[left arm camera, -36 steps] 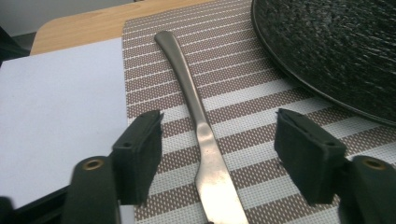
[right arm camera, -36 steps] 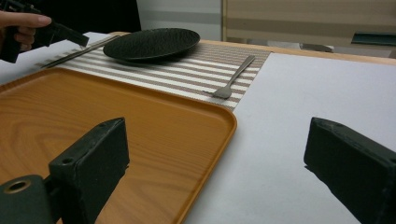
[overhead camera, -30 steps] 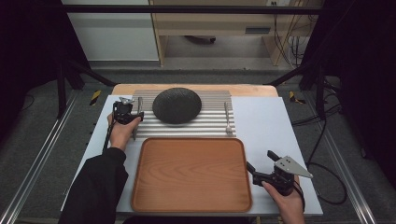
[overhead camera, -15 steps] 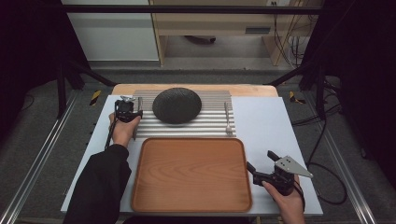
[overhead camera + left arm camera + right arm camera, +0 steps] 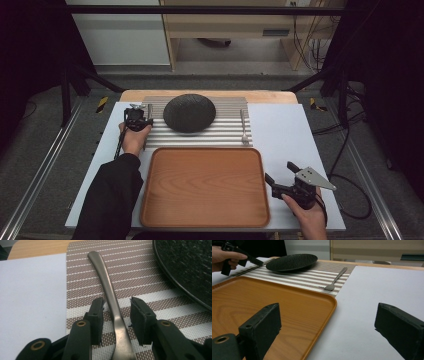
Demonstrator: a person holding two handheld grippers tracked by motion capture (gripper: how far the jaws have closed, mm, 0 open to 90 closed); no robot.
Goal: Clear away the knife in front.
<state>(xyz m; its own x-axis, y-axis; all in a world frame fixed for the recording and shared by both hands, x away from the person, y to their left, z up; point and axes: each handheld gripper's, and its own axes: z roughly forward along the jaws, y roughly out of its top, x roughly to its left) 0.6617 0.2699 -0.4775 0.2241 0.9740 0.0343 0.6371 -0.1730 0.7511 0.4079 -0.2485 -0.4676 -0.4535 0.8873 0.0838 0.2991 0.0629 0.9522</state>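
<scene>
1. Left gripper (image 5: 116,315): fingers just closing, straddling utensil handle (image 5: 110,295), gaps either side, pads not yet touching.
2. Utensil: flat on mat (image 5: 80,280), left of plate (image 5: 185,267).
3. Right gripper (image 5: 327,332): fingers wide apart, holding nothing, near right of tray (image 5: 262,297).

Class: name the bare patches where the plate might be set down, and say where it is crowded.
Free: the whole wooden tray, and the white table right of the fork. Crowded: the striped mat, with plate, fork, and left gripper over a utensil handle.
</scene>
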